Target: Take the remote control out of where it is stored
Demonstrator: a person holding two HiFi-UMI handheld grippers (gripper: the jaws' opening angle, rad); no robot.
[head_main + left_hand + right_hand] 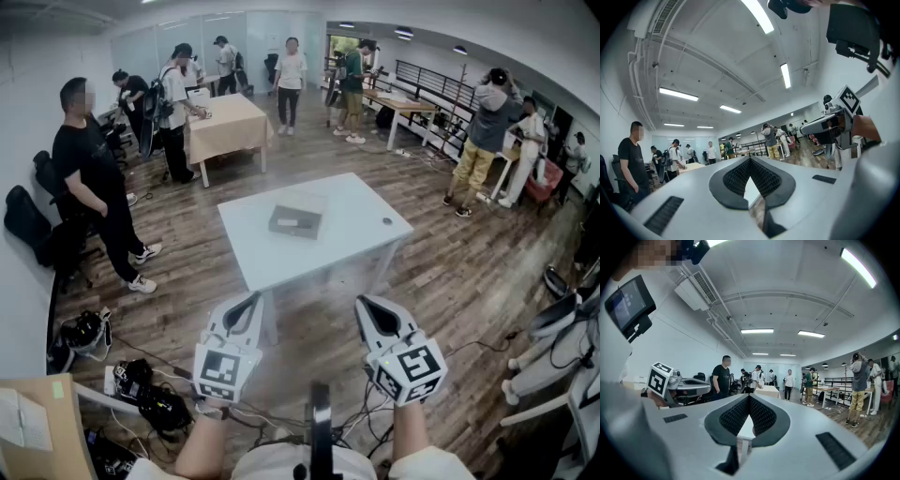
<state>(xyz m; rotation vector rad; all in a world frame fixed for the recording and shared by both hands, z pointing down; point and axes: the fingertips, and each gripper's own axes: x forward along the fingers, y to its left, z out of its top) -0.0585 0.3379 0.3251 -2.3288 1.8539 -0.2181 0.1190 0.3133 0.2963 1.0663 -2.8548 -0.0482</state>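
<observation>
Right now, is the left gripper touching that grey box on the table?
Apart. The head view shows bare tabletop between the left gripper and the grey box.

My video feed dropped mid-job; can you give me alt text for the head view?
The left tool and right tool, both shut and empty, are held level side by side, short of a white table carrying a flat grey box. People stand around and beyond it.

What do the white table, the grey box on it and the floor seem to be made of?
Table: smooth white matte top, probably laminate or painted board.
Box: flat, dull grey, sharp edges, a pale label; cardboard or plastic, can't tell.
Floor: brown planks with seams and grain; wood or wood-look laminate.
</observation>
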